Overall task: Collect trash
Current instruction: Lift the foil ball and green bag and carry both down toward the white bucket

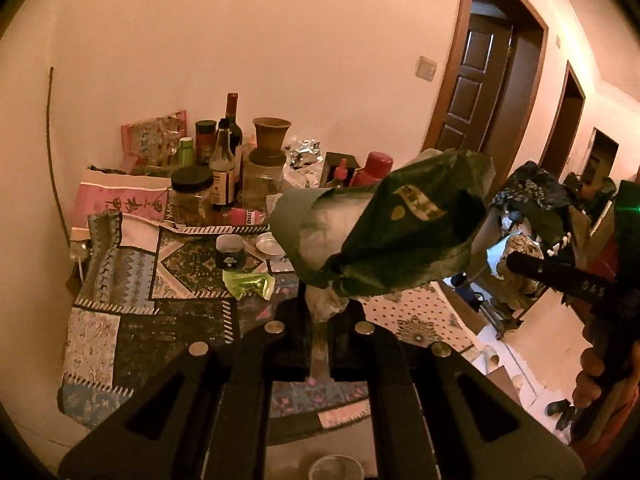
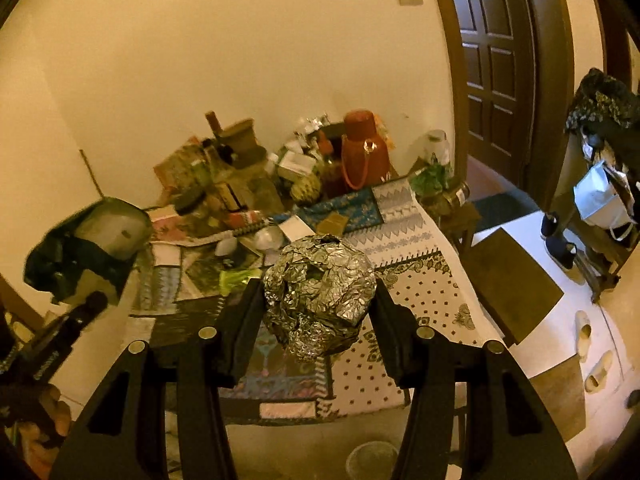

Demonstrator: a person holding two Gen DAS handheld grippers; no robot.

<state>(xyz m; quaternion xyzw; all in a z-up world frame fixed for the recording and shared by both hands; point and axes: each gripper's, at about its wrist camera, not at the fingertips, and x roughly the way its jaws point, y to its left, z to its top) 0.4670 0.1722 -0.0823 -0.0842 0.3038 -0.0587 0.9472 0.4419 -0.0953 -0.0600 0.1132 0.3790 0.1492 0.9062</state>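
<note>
— Patchwork cloth (image 2: 404, 216) covered the table (image 1: 308, 432), and that was the biggest thing I had in both views. What did you make of the load on it?

— Clutter crowded the far edge against the wall: a red flask (image 2: 362, 152), a dark bottle (image 1: 233, 128), a clay pot (image 1: 271, 134) and a black-lidded jar (image 1: 191, 196). Nearer, a light green wrapper (image 1: 248, 284) lay flat on the cloth beside a small round tin (image 1: 229, 250).

— And my left gripper (image 1: 320, 320)?

— I had it held above the table, its jaws pinched almost together on the crumpled neck of a dark green bag (image 1: 404, 236). The bag stood up from the fingers (image 1: 296, 336), mouth gaping toward the wall with pale lining inside. From the right wrist camera the same bag (image 2: 84, 248) hung off the table's left side, clear of the cloth.

— The right gripper (image 2: 316, 292)?

— Its jaws stood wide and pressed on both flanks of a crumpled foil ball (image 2: 320, 292). The ball sat between the fingers (image 2: 244, 312), lifted above the cloth, well apart from the clutter.

— Smaller bits?

— One more wad of foil (image 1: 306, 152) sat back among the bottles, and a clear cup (image 2: 370, 460) showed on the floor below the table edge.
</note>
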